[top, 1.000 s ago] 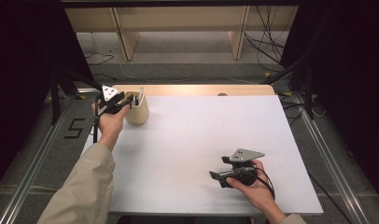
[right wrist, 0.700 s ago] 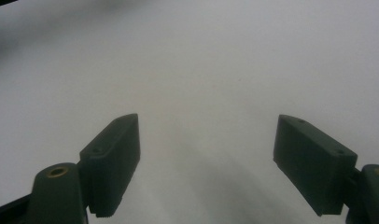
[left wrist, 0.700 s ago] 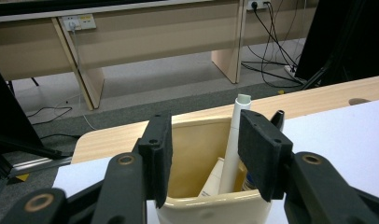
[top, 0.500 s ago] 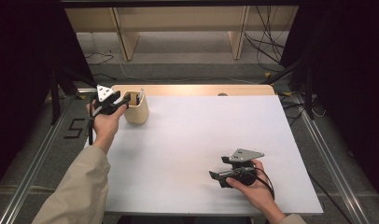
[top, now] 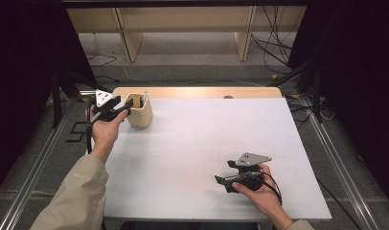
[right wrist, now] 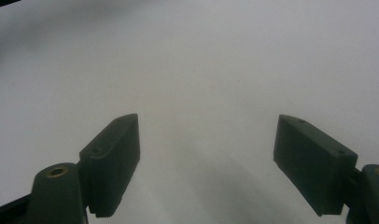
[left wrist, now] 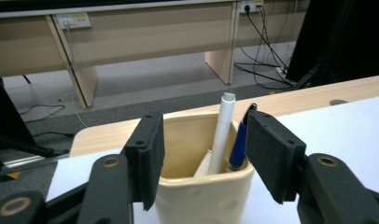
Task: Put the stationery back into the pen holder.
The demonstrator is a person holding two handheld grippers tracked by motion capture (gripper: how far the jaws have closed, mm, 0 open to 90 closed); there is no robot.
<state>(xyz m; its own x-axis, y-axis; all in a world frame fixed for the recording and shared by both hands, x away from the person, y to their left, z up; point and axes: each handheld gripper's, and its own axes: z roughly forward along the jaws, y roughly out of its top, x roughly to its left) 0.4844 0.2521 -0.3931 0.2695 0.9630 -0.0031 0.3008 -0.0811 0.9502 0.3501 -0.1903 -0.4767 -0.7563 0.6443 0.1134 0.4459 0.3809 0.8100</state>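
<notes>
A cream cup (top: 138, 115) stands at the far left of the white table (top: 207, 139), with a white pen (left wrist: 223, 135) and a blue pen (left wrist: 239, 144) upright inside it. My left gripper (top: 128, 109) sits just left of the cup. Its jaws have just been opening, and in the left gripper view (left wrist: 204, 140) the pads flank the cup's rim without pressing on it. My right gripper (top: 221, 181) rests low over the table's near right, open with nothing between its jaws (right wrist: 206, 154).
A bare wooden strip (top: 197, 92) runs along the table's far edge. Wooden benches (top: 183, 28) and loose cables (top: 274, 43) lie on the floor beyond. Dark stands (top: 56, 91) flank the table's sides.
The left gripper's jaws have spread apart from the cup and the left hand has drawn back a little to the left. The cup and the right hand have stayed put.
</notes>
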